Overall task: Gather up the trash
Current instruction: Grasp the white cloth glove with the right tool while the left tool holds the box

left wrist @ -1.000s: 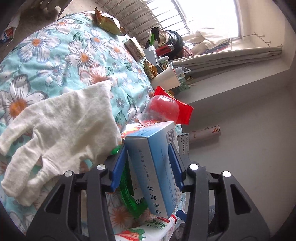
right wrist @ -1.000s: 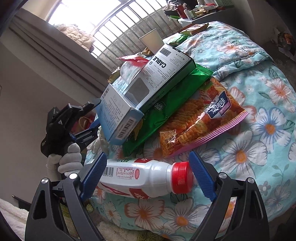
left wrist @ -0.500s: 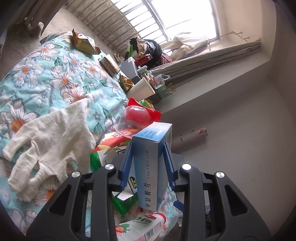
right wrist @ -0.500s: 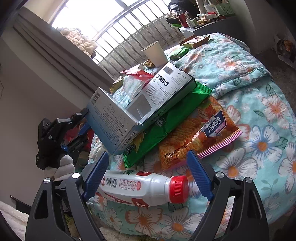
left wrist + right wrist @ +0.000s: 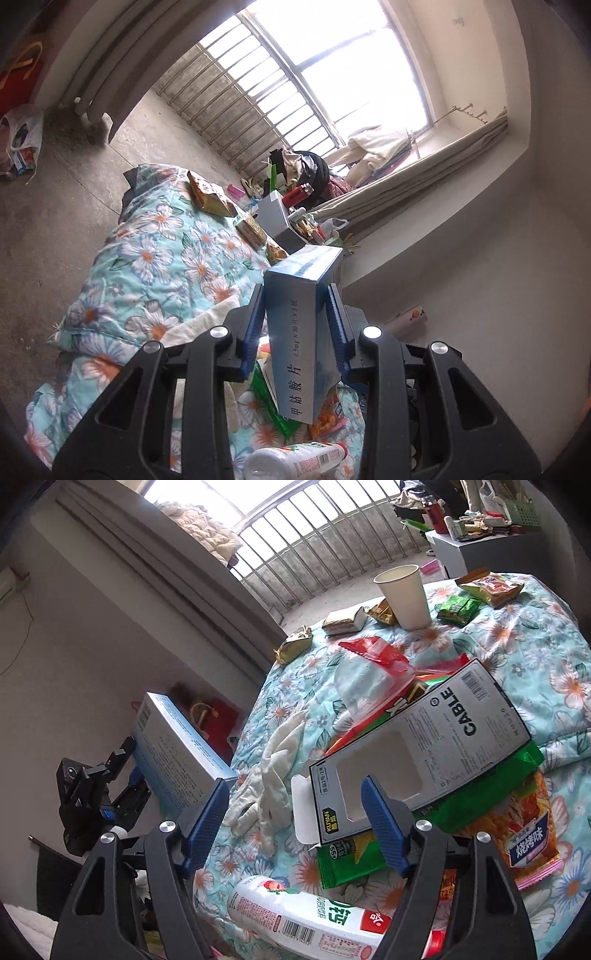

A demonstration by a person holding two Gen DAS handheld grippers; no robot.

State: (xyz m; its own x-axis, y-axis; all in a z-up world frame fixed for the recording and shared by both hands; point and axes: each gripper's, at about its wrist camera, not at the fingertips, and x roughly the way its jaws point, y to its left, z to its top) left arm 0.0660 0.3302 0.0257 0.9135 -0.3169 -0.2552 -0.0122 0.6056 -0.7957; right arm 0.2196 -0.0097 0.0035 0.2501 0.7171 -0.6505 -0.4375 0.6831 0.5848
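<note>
Blue rectangular cardboard medicine box (image 5: 300,332) clamped upright between the left gripper (image 5: 295,325) fingers, lifted clear of the floral bedspread (image 5: 155,258). Right gripper (image 5: 295,823) fingers closing, nothing pinched yet; white plastic drink bottle with red label (image 5: 306,915) lies just below them on the bed. Grey "CABLE" carton (image 5: 424,746) rests on a green snack bag (image 5: 461,805). White cloth glove (image 5: 273,775) beside, white paper cup (image 5: 404,594) farther back.

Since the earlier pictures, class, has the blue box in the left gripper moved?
Yes. The blue box, clamped in the left gripper, has lifted off the CABLE box and away from the floral quilt.
</note>
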